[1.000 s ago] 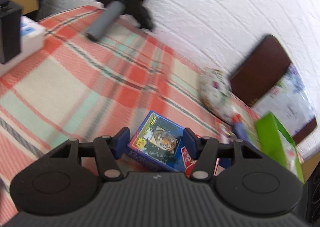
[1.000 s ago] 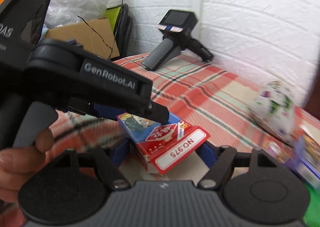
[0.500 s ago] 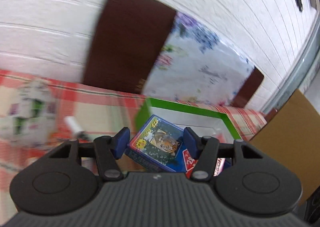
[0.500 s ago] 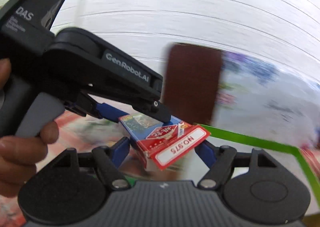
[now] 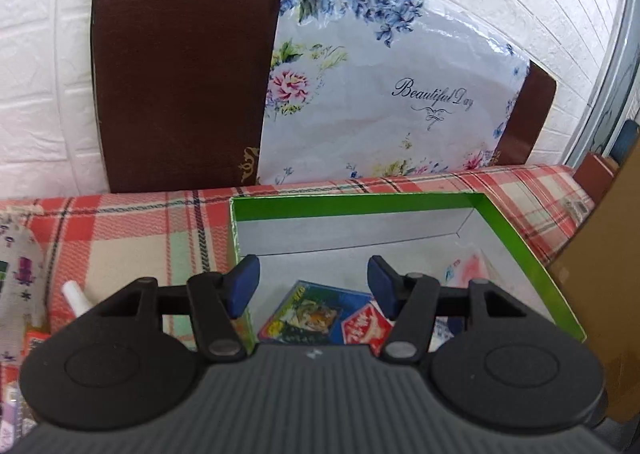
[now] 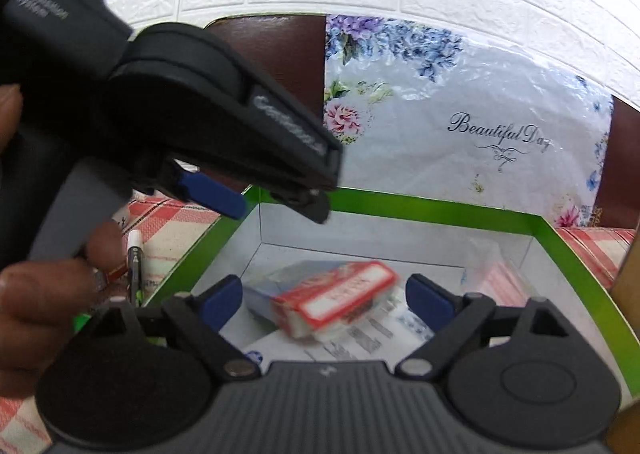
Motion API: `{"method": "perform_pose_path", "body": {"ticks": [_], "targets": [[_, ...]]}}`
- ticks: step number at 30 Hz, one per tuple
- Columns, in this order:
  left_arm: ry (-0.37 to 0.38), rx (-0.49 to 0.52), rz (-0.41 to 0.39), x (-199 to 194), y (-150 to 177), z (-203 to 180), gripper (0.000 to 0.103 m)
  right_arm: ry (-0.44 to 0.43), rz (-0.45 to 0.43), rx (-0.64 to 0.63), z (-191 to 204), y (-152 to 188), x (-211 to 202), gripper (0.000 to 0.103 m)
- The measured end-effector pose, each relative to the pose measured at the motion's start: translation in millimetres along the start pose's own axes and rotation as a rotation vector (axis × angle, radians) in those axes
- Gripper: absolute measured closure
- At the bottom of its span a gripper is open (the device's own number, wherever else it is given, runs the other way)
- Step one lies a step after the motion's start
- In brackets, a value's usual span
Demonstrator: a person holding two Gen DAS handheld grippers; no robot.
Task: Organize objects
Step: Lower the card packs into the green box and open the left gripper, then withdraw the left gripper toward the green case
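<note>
A pack of playing cards (image 5: 320, 316), blue with a tiger picture and a red end flap, lies low inside the green-rimmed box (image 5: 360, 200). My left gripper (image 5: 314, 274) hangs above it, open, its blue pads clear of the pack. In the right wrist view the pack (image 6: 336, 298) is blurred, inside the green box (image 6: 440, 208), between and below the pads of my right gripper (image 6: 324, 286). Those jaws are opening and do not touch it. The left gripper (image 6: 276, 208) reaches over the box's left wall, held by a hand (image 6: 40, 294).
A printed leaflet (image 6: 360, 338) and a clear packet (image 6: 500, 278) lie in the box. A brown board with a floral bag (image 5: 380, 94) leans on the white wall behind. A pen (image 6: 136, 266) and a patterned pouch (image 5: 20, 286) lie left on the plaid cloth. Cardboard (image 5: 600, 274) stands right.
Both grippers swung from the table over to the green box. The card pack, held between both sets of pads before, is free and down in the box. The right jaws have spread wider.
</note>
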State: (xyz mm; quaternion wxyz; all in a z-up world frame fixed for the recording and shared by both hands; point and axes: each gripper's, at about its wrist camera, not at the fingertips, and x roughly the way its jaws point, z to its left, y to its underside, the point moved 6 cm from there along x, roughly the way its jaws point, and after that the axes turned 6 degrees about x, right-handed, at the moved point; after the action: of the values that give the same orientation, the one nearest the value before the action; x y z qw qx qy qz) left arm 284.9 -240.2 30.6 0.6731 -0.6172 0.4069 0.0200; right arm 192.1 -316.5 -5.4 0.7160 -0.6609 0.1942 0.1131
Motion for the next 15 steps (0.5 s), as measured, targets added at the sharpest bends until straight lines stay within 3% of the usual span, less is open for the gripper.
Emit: {"method": "perform_pose_path", "body": {"ticks": [3,15], "targets": [[-0.07,0.031,-0.005,-19,3,-4,0.041,0.006,-0.01,0.024,-2,1,-15,0.011],[-0.202,0.045,0.045,-96,52,-7,0.037,0.007,-0.034,0.103,-10,19,-103,0.01]]}}
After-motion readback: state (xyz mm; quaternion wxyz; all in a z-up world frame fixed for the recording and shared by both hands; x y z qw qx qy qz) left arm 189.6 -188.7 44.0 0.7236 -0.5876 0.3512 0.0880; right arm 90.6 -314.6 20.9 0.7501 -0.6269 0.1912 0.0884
